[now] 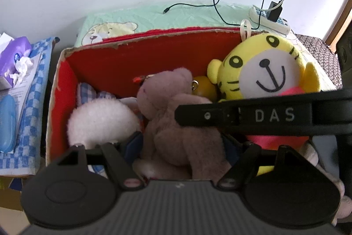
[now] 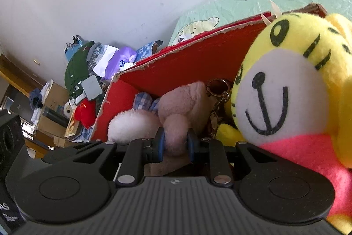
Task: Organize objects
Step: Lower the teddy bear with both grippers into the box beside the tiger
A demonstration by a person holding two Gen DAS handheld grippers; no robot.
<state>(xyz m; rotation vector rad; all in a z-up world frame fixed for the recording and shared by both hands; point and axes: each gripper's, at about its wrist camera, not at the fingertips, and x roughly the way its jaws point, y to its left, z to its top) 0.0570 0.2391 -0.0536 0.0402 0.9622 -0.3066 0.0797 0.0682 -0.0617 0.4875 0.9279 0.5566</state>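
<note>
A red cardboard box [image 1: 143,54] holds several soft toys. A pinkish-brown teddy bear [image 1: 176,111] lies in the middle, with a white fluffy plush [image 1: 101,118] to its left and a yellow tiger plush [image 1: 268,72] to its right. My left gripper [image 1: 182,147] stands open, and the bear's body lies between its blue-padded fingers. In the right wrist view my right gripper [image 2: 176,145] is shut on one limb of the teddy bear [image 2: 187,100], beside the tiger [image 2: 286,91]. The other device's black body [image 1: 253,116] crosses in front of the tiger.
A yellow ball charm [image 1: 204,85] and a key ring [image 2: 217,87] sit behind the bear. The box rests on a mint bedsheet [image 1: 154,17] with a black cable [image 1: 198,4] and a power strip [image 1: 270,19]. A purple tissue pack [image 1: 15,54] and a blue case [image 1: 7,124] lie to the left.
</note>
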